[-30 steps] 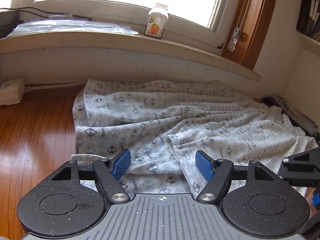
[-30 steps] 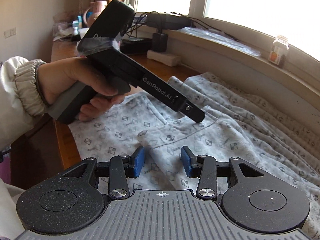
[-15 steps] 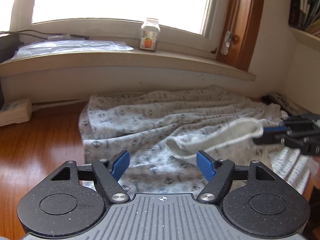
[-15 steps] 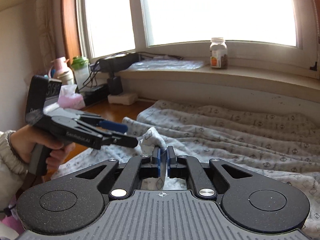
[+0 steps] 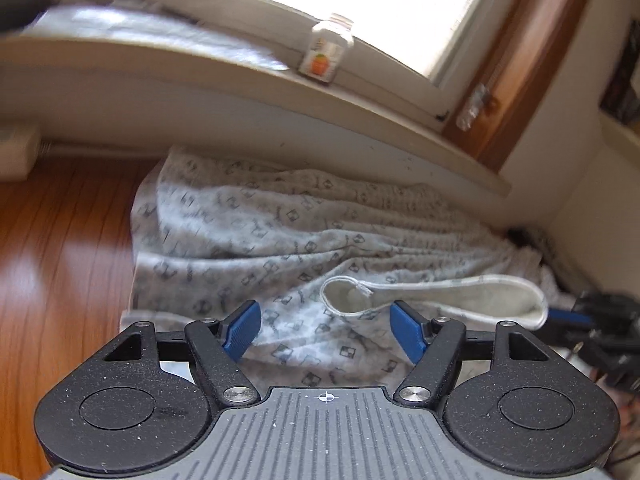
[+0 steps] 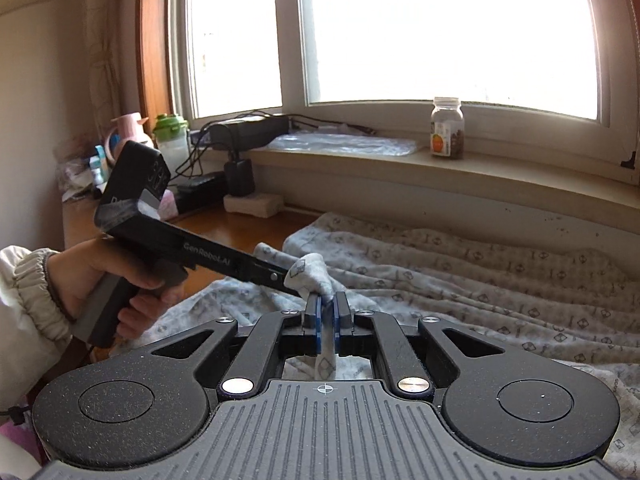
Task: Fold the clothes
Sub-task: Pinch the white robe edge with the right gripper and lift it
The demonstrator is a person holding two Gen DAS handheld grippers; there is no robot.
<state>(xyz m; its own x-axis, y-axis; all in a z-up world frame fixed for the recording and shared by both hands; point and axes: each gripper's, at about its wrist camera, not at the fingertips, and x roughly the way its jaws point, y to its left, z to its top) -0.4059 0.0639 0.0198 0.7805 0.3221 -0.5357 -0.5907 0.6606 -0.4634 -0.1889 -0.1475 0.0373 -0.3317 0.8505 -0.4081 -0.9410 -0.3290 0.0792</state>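
Observation:
A grey garment [image 5: 248, 232] with a small diamond print lies rumpled on the wooden table [image 5: 60, 264] below the window. My right gripper [image 6: 327, 320] is shut on a raised fold of the garment [image 6: 316, 272], and the cloth hangs down between its blue pads. In the left wrist view this lifted edge [image 5: 440, 296] shows its pale inner side, with the right gripper [image 5: 568, 316] at its right end. My left gripper [image 5: 325, 330] is open just above the cloth with nothing between its fingers. In the right wrist view a hand holds the left gripper [image 6: 288, 282], whose tip reaches the raised fold.
A jar [image 6: 447, 128] stands on the windowsill beside a plastic bag [image 6: 340, 145]. Chargers and cables [image 6: 240, 168], a white power strip [image 6: 252, 204] and bottles [image 6: 170, 140] crowd the table's far left. The wall runs close behind the garment.
My right gripper shut on the garment's edge and lifted it off the table. The left gripper stayed open, tilted, and moved in close to the raised fold.

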